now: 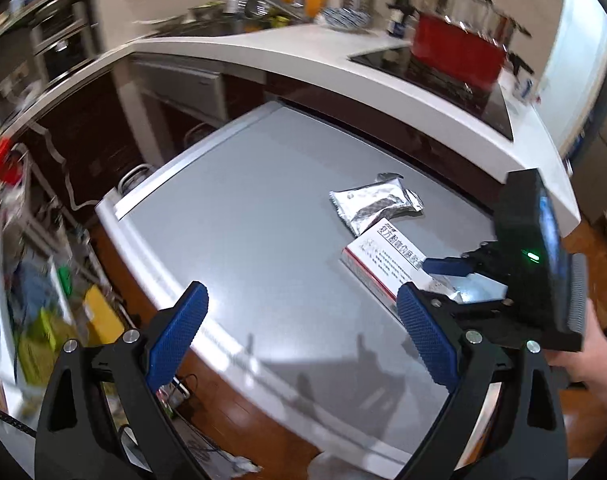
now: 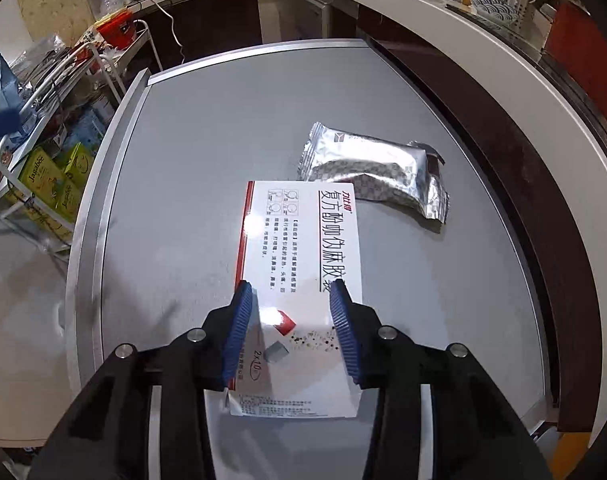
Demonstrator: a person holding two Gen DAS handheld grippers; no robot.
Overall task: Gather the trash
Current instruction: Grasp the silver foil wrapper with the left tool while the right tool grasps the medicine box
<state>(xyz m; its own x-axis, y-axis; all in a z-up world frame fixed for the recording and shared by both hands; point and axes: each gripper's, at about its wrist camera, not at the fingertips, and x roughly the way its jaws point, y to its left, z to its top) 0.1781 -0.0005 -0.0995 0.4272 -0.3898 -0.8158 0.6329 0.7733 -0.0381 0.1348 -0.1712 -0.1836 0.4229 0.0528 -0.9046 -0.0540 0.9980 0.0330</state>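
A white medicine box [image 2: 299,280] with red trim and black print lies flat on the grey table top [image 2: 207,152]. A crumpled silver foil wrapper [image 2: 375,170] lies just beyond it, to the right. My right gripper [image 2: 293,292] has its blue pads on either side of the box's near end, touching or nearly touching its edges. The left wrist view shows the box [image 1: 383,260], the wrapper [image 1: 377,202] and the right gripper [image 1: 443,280] at the right. My left gripper [image 1: 303,320] is open and empty above the table's near left part.
A white curved counter [image 1: 303,52] with a black cooktop [image 1: 443,76] and a red pot [image 1: 459,50] runs behind the table. A wire rack [image 2: 43,152] with snack boxes stands left of the table. Wood floor [image 1: 231,408] lies below.
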